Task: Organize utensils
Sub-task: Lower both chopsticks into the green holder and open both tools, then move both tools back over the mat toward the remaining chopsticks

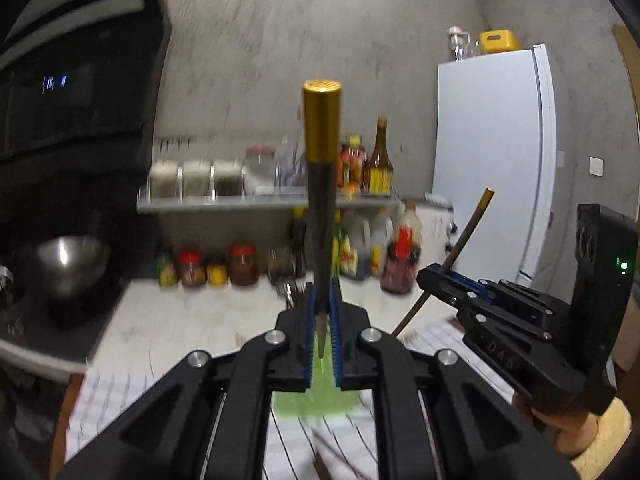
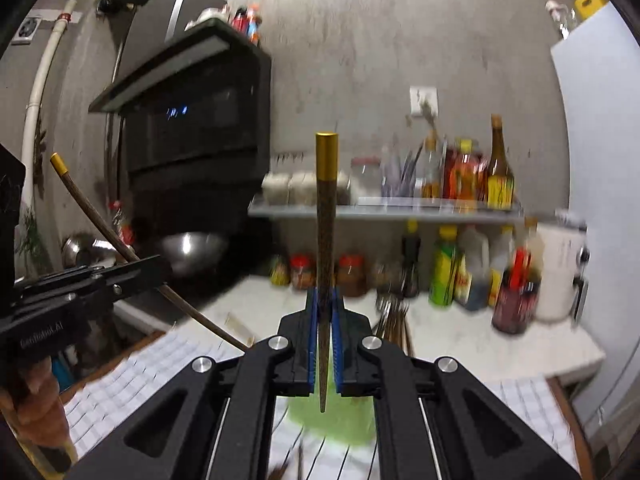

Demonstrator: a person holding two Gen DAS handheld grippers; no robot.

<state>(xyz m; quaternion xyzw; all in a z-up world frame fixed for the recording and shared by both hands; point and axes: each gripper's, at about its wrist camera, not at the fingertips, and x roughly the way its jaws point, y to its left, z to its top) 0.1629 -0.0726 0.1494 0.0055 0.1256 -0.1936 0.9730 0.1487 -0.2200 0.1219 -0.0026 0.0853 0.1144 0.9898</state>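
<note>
Left wrist view, left claw: the left gripper (image 1: 322, 300) is pinched on a dark, tapered chopstick with a gold metal cap (image 1: 321, 184), its blue ribbed pads pressed against the thin lower part.
Left wrist view, axis: the long axis runs upright between the pads, gold cap above the claw, pointed tip below it.
Left wrist view, why held so: gripping near the thin end probably leaves the tip free to drop first into a holder.
Left wrist view, target: a pale green plastic cup (image 1: 316, 396) sits directly below the claw on a white gridded cloth (image 1: 100, 404); it looks like the likely destination, though blur hides its rim.
Left wrist view, other claw: to the right of this claw, the right gripper (image 1: 430, 278) holds a second gold-capped chopstick (image 1: 460, 248) on a slant, cap up and away.

Right wrist view, right claw: the right gripper (image 2: 325, 308) is likewise clamped on its gold-capped chopstick (image 2: 325, 248).
Right wrist view, axis: upright, cap above the claw, tip hanging below the pads over the green cup (image 2: 352, 420).
Right wrist view, other claw: to the left, the left gripper (image 2: 156, 266) carries its chopstick (image 2: 100, 216) tilted, cap up and to the left.
Right wrist view, why paired: one stick per claw suggests both are meant to go tip-down into the same cup.
Right wrist view, background: beyond the claw, bottles and jars (image 2: 472, 176) crowd a shelf; more upright utensils (image 2: 394, 316) stand just right of it.
</note>
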